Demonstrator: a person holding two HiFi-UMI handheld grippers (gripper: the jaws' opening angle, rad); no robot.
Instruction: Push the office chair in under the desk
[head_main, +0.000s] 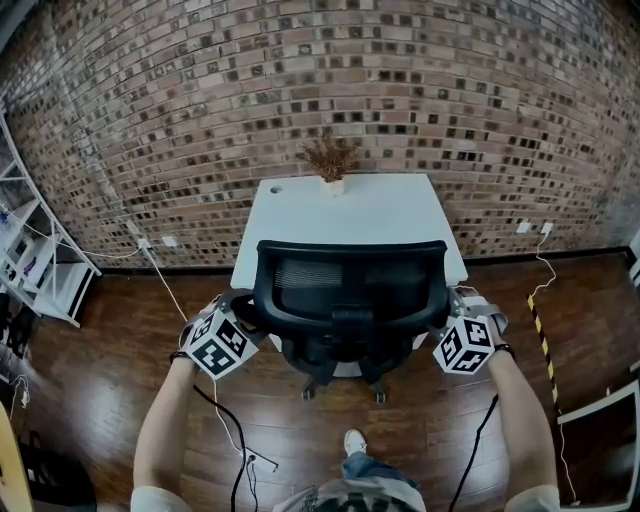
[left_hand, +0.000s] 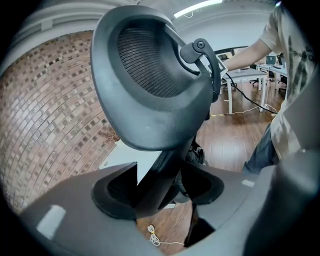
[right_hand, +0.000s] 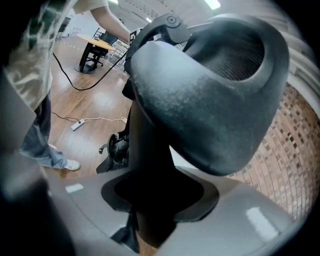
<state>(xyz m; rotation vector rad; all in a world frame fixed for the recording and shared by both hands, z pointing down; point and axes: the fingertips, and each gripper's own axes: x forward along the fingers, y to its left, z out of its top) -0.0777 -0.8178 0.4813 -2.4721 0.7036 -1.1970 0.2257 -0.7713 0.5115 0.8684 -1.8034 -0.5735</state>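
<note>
A black office chair (head_main: 350, 285) with a mesh back stands in front of a white desk (head_main: 370, 215), its seat partly under the desk's front edge. My left gripper (head_main: 248, 312) is at the left edge of the backrest. In the left gripper view the backrest frame (left_hand: 150, 85) runs down between the jaws of my left gripper (left_hand: 160, 187), which are closed on it. At the backrest's right edge is my right gripper (head_main: 447, 310). The right gripper view shows the thick frame (right_hand: 210, 95) filling the gap of my right gripper (right_hand: 155, 195).
A potted dry plant (head_main: 330, 160) stands at the desk's back edge against the brick wall (head_main: 400, 90). A white shelf (head_main: 40, 260) is at the left. Cables (head_main: 235, 440) lie on the wood floor near the person's shoe (head_main: 354, 440). Striped tape (head_main: 540, 320) marks the floor at right.
</note>
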